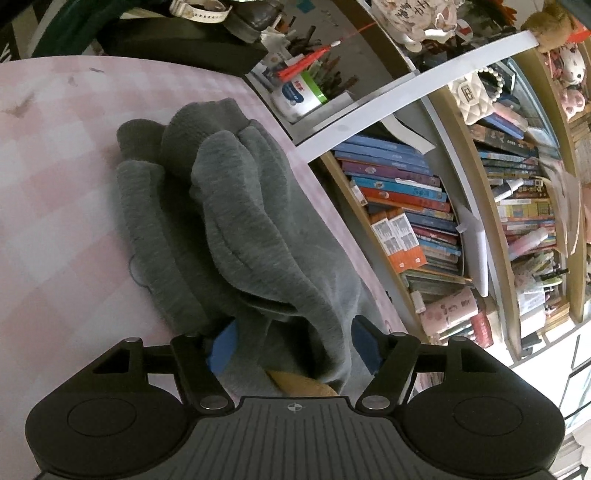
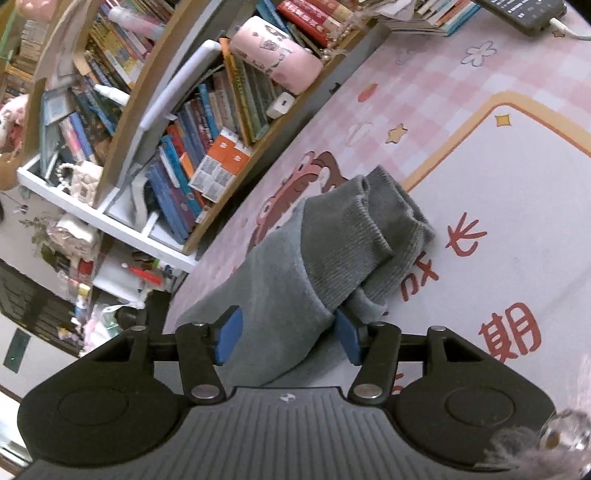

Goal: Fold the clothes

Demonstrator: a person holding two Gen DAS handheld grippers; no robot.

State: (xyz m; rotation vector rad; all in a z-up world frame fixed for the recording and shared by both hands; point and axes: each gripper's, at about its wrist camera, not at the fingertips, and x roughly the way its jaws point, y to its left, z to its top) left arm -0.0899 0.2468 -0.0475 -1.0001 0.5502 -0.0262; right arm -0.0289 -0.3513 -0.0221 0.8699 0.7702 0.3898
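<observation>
On the pink checked desk mat (image 1: 55,184) lies a grey fleece garment (image 1: 236,221), bunched into thick folds, and everything else is best placed from it. In the left wrist view its ribbed cuffs (image 1: 218,118) point away from the camera, and its near end runs down between the blue pads (image 1: 225,345) of the left gripper (image 1: 295,347). The jaws stand fairly wide. Cloth fills the gap between them, but neither pad visibly presses into it. A patch of tan fabric (image 1: 303,384) shows under the garment's near edge. Beside the garment, past the desk's edge, a bookshelf (image 1: 406,206) is packed with stacked books, and a white tub (image 1: 295,96) sits beyond the cuffs.

From the right wrist view, the same garment (image 2: 280,280) lies across the mat's cartoon print (image 2: 295,192), with two ribbed cuffs (image 2: 373,229) stacked at its far end next to red characters (image 2: 465,236). The right gripper (image 2: 288,336) straddles the garment's near end with its jaws partly open. The right-hand pad (image 2: 347,336) sits against the cloth's edge, while the left-hand pad (image 2: 229,336) looks just clear of it, so no firm grip shows. Well beyond the garment, a phone (image 2: 524,14) with a cable lies near the mat's far corner.
</observation>
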